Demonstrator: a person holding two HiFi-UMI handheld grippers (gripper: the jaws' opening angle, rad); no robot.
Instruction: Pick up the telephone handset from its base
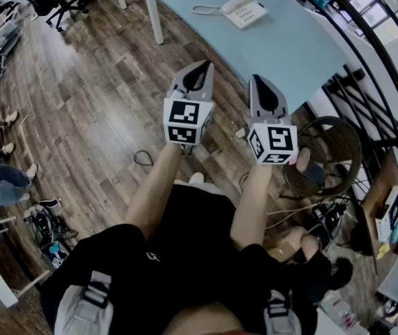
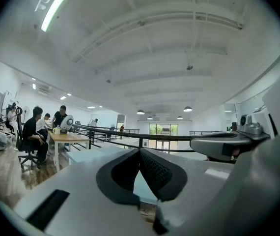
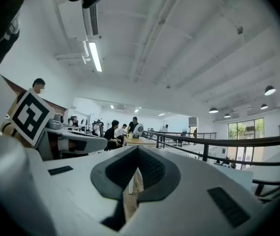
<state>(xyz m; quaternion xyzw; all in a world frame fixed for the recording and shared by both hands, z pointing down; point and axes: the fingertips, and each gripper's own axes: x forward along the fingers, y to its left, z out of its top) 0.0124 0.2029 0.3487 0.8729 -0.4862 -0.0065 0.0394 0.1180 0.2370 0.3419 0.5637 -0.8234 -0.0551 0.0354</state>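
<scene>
A white telephone sits at the far end of a light blue table, its handset lying on the base and a cord trailing to the left. Both grippers are held level over the wooden floor, well short of the phone. My left gripper is shut with nothing in it. Beside it my right gripper is shut and empty too, its tips near the table's near edge. The phone shows in neither gripper view.
A black railing curves along the table's right side. A round wire basket stands right of my right hand. A white table leg and a loose cable are on the floor. People sit at a desk far left.
</scene>
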